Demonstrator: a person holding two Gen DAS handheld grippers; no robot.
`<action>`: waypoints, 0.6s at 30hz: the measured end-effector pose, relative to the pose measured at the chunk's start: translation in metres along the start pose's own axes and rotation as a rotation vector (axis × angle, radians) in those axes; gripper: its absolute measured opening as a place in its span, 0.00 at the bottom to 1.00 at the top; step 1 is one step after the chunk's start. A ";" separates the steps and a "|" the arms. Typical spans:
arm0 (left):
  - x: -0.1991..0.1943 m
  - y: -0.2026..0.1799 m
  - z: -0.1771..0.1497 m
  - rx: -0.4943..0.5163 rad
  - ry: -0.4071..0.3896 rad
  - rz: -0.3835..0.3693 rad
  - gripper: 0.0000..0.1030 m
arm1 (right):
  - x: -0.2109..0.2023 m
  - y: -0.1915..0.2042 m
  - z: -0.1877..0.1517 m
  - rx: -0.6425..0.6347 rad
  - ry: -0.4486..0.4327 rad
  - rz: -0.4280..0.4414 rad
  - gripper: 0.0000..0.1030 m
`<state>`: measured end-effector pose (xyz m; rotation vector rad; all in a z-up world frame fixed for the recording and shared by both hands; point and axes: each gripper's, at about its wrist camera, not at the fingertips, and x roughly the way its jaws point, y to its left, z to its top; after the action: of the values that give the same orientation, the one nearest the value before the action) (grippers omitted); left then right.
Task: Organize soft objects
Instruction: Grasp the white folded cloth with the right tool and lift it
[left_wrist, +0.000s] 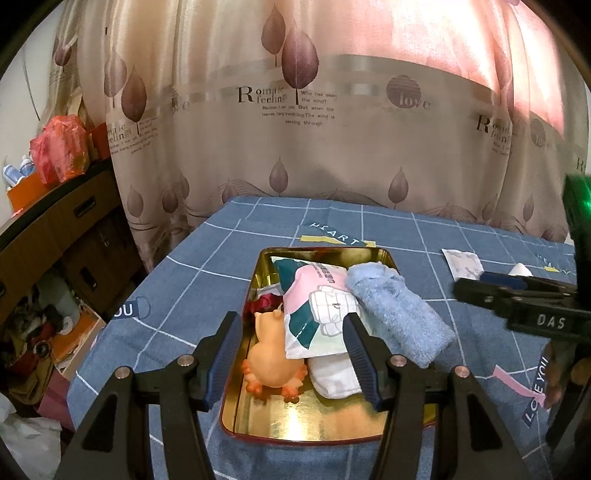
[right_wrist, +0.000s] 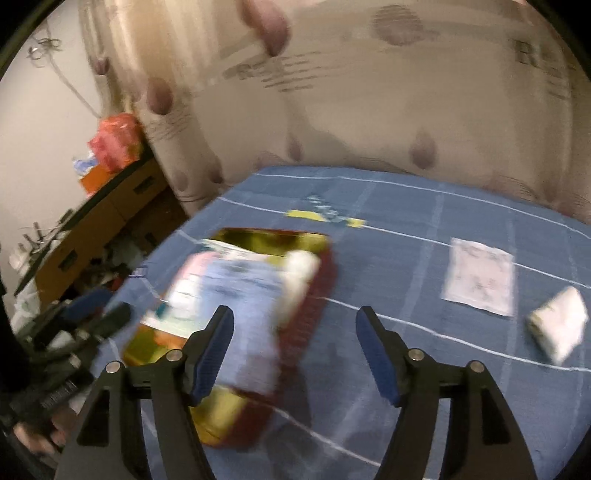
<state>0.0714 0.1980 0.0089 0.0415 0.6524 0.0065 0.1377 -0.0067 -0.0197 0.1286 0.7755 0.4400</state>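
A gold tin tray (left_wrist: 325, 421) sits on the blue checked tablecloth. In it lie an orange rubber chick (left_wrist: 271, 360), a pink and teal tissue pack (left_wrist: 319, 314), a white pack (left_wrist: 334, 376) and a light blue towel (left_wrist: 397, 314) draped over its right rim. My left gripper (left_wrist: 291, 325) is open and empty, above the tray's near half. My right gripper (right_wrist: 295, 321) is open and empty, over the tray's right rim (right_wrist: 314, 306); that view is blurred. On the cloth to the right lie a flat white packet (right_wrist: 478, 275) and a small white folded piece (right_wrist: 559, 328).
A patterned curtain (left_wrist: 295, 129) hangs behind the table. A brown cabinet (left_wrist: 55, 218) with red bags stands left, clutter on the floor below. The right gripper shows at the right edge of the left wrist view (left_wrist: 517, 295).
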 end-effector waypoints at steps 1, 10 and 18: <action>0.000 0.000 0.000 0.002 0.002 0.001 0.56 | -0.002 -0.009 -0.002 0.011 0.004 -0.018 0.64; 0.005 -0.006 -0.002 0.029 0.007 0.025 0.56 | -0.041 -0.116 -0.021 0.136 0.001 -0.214 0.65; 0.007 -0.009 -0.003 0.045 0.014 0.032 0.56 | -0.058 -0.183 -0.030 0.200 0.008 -0.361 0.67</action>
<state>0.0749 0.1890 0.0016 0.0948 0.6659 0.0227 0.1419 -0.1977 -0.0526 0.1694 0.8298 0.0202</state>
